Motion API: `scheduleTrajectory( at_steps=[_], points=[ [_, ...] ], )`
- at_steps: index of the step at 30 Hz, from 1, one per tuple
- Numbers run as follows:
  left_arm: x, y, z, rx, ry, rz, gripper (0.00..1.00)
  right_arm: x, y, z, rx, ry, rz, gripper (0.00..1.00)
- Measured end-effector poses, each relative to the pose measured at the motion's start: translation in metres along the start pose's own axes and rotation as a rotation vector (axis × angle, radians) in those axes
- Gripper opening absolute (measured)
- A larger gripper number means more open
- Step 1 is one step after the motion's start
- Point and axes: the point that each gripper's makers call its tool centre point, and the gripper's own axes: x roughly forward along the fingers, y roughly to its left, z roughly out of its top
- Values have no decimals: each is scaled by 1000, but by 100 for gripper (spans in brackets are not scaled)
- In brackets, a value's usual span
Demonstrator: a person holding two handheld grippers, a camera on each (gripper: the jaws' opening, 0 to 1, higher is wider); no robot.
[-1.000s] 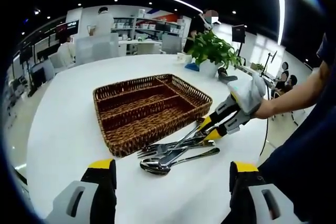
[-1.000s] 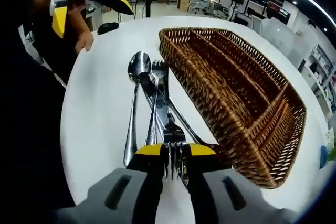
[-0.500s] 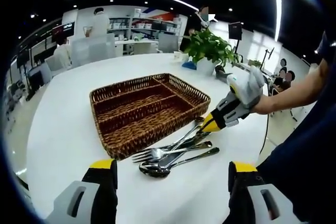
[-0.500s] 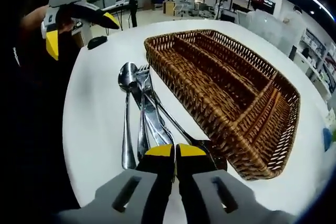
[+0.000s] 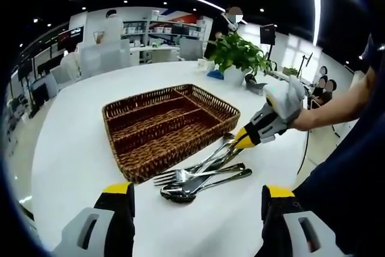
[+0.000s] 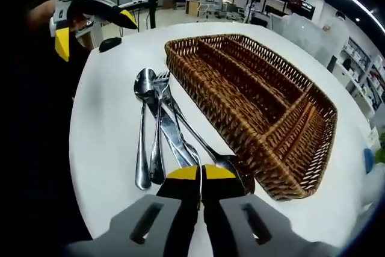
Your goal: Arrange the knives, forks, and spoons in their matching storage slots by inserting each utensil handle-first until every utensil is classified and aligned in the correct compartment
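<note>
Shiny steel forks and spoons (image 6: pixel 159 124) lie bunched on the round white table (image 5: pixel 72 142) beside the brown wicker tray (image 5: pixel 165 121), the right gripper (image 6: pixel 201 174) pinched shut on one utensil's end, the left gripper (image 5: pixel 198 200) hanging wide open.

White table (image 5: pixel 72 148) bears wicker tray (image 5: pixel 170 126), cutlery pile (image 5: pixel 198 176), potted plant (image 5: pixel 240 58).

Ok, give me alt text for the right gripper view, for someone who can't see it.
The right gripper, jaws together, sits at the near end of a pile of utensils on a white table. A wicker tray with empty slots lies beside the pile; the left gripper hovers open beyond.
</note>
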Motion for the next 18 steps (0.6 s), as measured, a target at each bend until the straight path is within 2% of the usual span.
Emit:
scheduleTrajectory(
  at_steps=[8,18],
  points=[
    [0,4,7,11,-8,-4,92,-18,-9,2,23,-30,-26,0],
    [1,9,13,-5,-31,-3,96,-32,-18,23,25,-77,-20,0]
  ],
)
